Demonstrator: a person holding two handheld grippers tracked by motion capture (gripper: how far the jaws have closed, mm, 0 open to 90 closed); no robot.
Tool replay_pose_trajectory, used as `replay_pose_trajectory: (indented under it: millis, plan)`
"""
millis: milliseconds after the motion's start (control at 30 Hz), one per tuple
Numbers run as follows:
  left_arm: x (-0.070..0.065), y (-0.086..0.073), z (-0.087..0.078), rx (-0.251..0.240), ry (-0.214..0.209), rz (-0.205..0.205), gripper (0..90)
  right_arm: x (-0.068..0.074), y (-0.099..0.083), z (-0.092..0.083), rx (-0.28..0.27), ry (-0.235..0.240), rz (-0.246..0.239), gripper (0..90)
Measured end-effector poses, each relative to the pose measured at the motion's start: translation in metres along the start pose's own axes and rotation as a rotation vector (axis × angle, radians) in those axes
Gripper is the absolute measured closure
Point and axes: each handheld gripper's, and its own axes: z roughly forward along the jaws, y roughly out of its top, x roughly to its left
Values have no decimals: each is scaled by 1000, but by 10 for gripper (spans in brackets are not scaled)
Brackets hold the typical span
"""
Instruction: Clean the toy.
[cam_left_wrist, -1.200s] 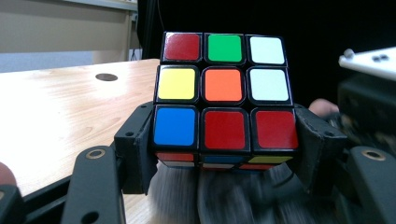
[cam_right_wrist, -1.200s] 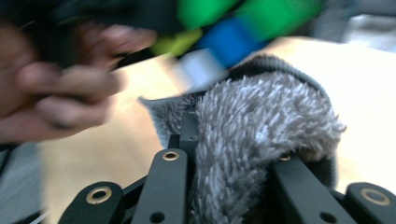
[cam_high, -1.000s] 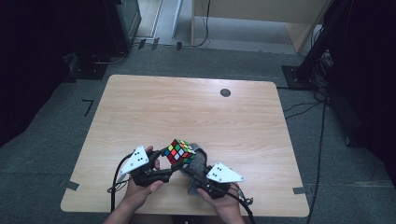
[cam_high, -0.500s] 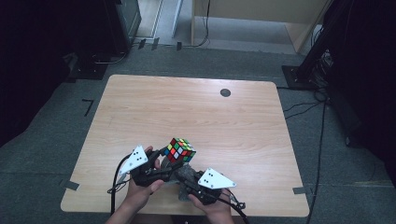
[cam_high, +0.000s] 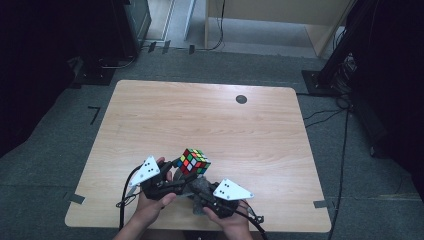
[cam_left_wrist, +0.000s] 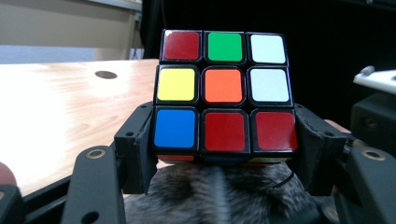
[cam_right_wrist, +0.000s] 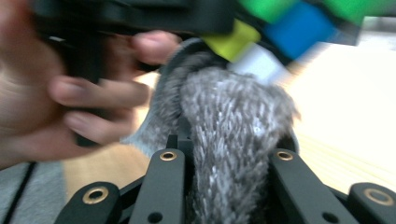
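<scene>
The puzzle cube (cam_left_wrist: 224, 91) sits clamped between the jaws of the left hand-held gripper (cam_left_wrist: 224, 140), which press on its bottom row from either side; it is held above the wooden surface (cam_high: 200, 115), near its front edge. It is a 3-by-3 cube with black edges and scrambled colours; the face toward the left hand-held gripper's camera reads red, green, white on top; yellow, orange, white in the middle; blue, red, red at the bottom. The high view shows its top tilted, with mixed stickers. Just below the cube, a grey fuzzy cloth (cam_right_wrist: 229, 140) lies against its underside; the right hand-held gripper (cam_right_wrist: 224, 163) grips this cloth, its jaws closed narrowly on the bunched fabric. In the right gripper view the cube is blurred, showing green, blue, yellow and white squares just above the cloth.
</scene>
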Motion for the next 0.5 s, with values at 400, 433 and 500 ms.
replay_pose_trajectory:
  millis: [400,433,500]
  plan:
    - [15,2,-5,16,52,-26,345,-55,0,-30,-4,-286,24,710]
    - [15,2,-5,17,53,-27,345,-58,0,-31,4,-304,24,664]
    - [16,2,-6,16,55,-30,345,-64,-1,-31,37,-323,33,563]
